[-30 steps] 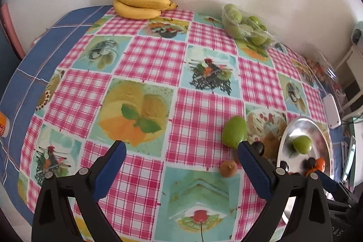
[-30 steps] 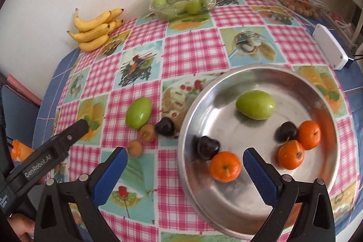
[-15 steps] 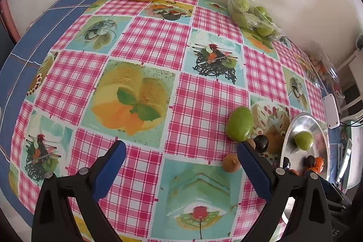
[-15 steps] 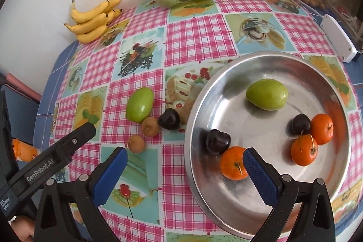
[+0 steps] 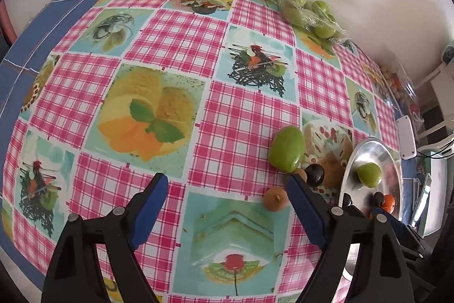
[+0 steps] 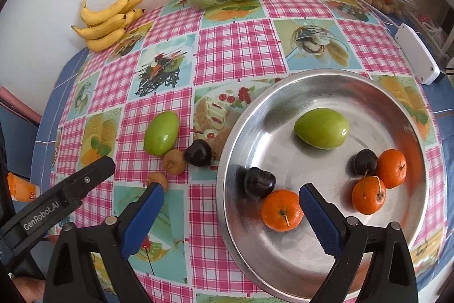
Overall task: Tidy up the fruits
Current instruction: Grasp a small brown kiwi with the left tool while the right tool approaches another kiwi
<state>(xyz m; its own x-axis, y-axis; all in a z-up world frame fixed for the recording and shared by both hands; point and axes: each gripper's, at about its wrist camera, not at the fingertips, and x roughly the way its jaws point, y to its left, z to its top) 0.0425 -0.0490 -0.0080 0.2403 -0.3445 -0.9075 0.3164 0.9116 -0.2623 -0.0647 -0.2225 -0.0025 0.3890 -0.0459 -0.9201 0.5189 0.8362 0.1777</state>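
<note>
Fruit partly gathered: six pieces in steel tray [image 6: 420,217] ahead of right gripper [image 6: 231,199]. Four loose beside left gripper [image 5: 227,190]. Both spread, empty.

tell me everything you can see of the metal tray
The tray is a round, shallow dish of dull, scuffed silver metal with a raised rim, flat on the checked tablecloth. In it lie one green fruit, two dark cherries and three small oranges. Neither gripper touches it.
</note>
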